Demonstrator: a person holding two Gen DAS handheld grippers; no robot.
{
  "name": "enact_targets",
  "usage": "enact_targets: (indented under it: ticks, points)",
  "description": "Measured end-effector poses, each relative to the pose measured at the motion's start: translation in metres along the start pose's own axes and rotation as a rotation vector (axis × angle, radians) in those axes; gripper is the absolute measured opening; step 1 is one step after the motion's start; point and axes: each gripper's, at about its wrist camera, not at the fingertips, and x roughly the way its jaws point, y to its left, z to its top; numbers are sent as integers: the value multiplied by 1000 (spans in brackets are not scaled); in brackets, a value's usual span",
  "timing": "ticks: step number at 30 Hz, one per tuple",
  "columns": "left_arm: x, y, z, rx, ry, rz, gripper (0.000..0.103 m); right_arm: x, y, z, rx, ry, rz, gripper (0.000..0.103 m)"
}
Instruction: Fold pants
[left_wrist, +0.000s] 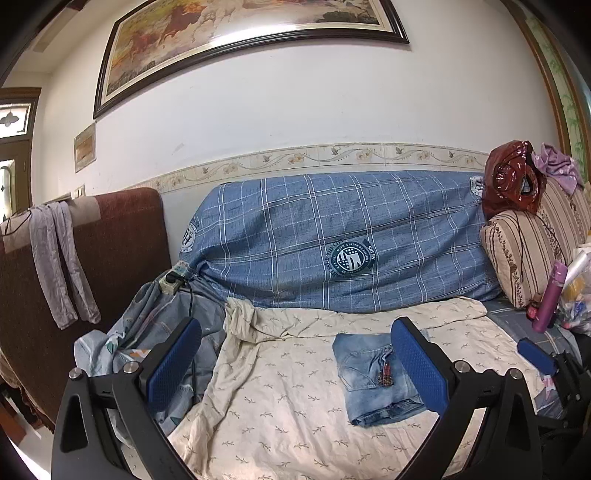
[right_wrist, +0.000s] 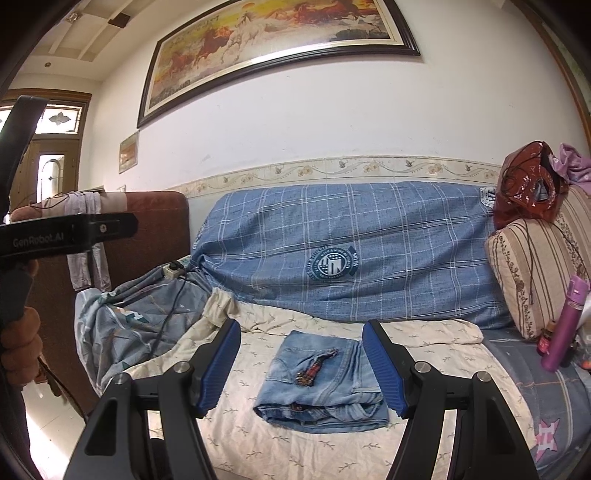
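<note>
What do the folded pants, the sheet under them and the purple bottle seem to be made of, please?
Folded pants: faded blue denim, judging by the washed patches and stitched seams. Sheet: thin cream woven cloth, probably cotton, matte and wrinkled, with a small sprig print. Purple bottle: smooth with a soft sheen, so plastic or coated metal; I cannot tell which.

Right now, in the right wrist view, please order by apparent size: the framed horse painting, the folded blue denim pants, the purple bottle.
1. Framed horse painting, largest.
2. Folded blue denim pants.
3. Purple bottle, smallest.
The pants lie nearer the camera than the painting, so only apparent size is ranked.
</note>
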Motion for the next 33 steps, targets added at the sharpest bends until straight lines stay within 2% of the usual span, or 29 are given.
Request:
enact_targets:
  ticks: [7,18,25,33]
  points:
    - [19,-4,0,37,16,18,102,10,-26,0,15,7,-43,72]
    - [71,-15,-11,73,114,61,102,40,-51,-6,38,48,-49,72]
    - [90,-12,-23,93,160,86,102,58,-52,-14,50,82,-23,72]
    - [111,2,-46,77,240,95,102,70,-34,-22,28,124,9,72]
